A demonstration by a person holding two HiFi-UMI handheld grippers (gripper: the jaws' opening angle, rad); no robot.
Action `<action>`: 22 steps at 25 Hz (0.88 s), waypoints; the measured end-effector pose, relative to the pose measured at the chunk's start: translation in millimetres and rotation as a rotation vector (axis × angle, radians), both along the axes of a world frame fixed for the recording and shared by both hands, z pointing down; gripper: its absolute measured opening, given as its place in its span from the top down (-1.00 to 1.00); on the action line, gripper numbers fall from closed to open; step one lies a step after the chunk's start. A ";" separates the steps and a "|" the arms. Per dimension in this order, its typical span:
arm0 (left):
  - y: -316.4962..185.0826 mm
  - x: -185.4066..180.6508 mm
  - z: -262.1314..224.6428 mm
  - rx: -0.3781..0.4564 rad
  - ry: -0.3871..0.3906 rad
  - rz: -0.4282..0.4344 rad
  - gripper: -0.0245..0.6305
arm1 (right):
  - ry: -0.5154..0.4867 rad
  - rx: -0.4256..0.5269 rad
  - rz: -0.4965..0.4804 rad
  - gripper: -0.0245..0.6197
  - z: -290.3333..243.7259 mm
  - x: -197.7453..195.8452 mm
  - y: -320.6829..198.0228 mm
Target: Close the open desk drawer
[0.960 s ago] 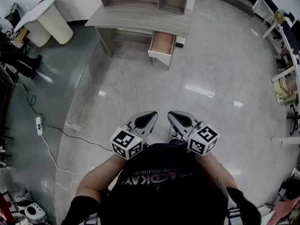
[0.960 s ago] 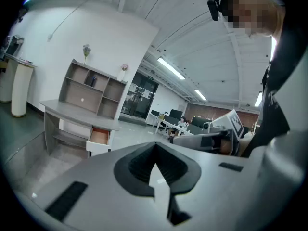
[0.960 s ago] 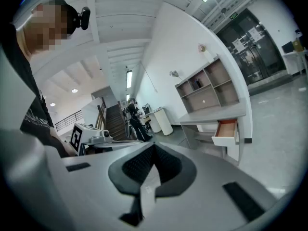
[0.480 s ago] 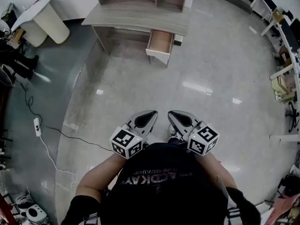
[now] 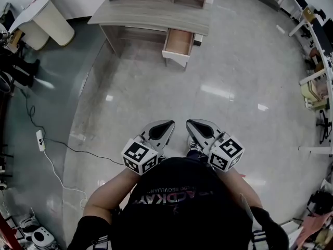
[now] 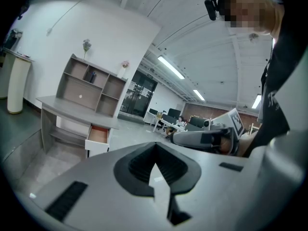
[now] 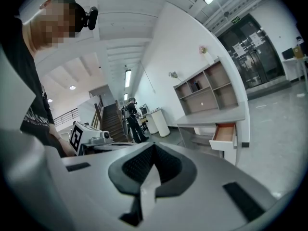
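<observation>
— Shiny floor (image 5: 156,87) separates me from the counter (image 5: 151,14). Where is the drawer (image 5: 178,42)?
— Straight ahead, well apart, pulled out toward me. My left hand-held gripper (image 5: 167,125) and right hand-held gripper (image 5: 190,125) are fully closed, empty, about equally far.

I can see the drawer (image 5: 178,41) sticking out of the desk (image 5: 151,14). It is pulled open and reaches well out past the front edge of the desk top. It is at the end of the desk on my right. Its front is white and flat, and the inside is a warm brown (like light wood). It sits level, just under the grey desk top.
</observation>
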State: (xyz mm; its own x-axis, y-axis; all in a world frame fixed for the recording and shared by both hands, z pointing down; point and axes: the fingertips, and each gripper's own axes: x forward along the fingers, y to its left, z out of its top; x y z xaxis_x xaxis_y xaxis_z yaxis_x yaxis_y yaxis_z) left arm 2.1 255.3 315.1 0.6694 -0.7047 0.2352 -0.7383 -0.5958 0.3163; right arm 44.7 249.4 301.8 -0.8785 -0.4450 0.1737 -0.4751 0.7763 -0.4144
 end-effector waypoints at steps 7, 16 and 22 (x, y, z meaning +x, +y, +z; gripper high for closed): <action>-2.3 -21.5 2.1 -0.010 0.010 -0.015 0.89 | 0.000 -0.019 0.030 0.90 3.8 -10.5 -7.0; -2.6 -46.3 -0.1 -0.003 0.003 -0.006 0.89 | -0.007 -0.019 0.101 0.90 0.2 -17.8 -17.7; -15.5 -50.3 4.3 -0.018 0.000 -0.014 0.89 | -0.006 -0.041 0.117 0.90 8.2 -14.2 -28.1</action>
State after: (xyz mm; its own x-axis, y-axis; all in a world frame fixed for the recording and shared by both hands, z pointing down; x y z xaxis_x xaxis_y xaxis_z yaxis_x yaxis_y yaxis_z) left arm -48.2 239.7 319.4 0.6597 -0.7093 0.2483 -0.7464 -0.5797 0.3270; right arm 30.5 221.3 310.0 -0.8221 -0.5372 0.1887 -0.5589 0.6981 -0.4475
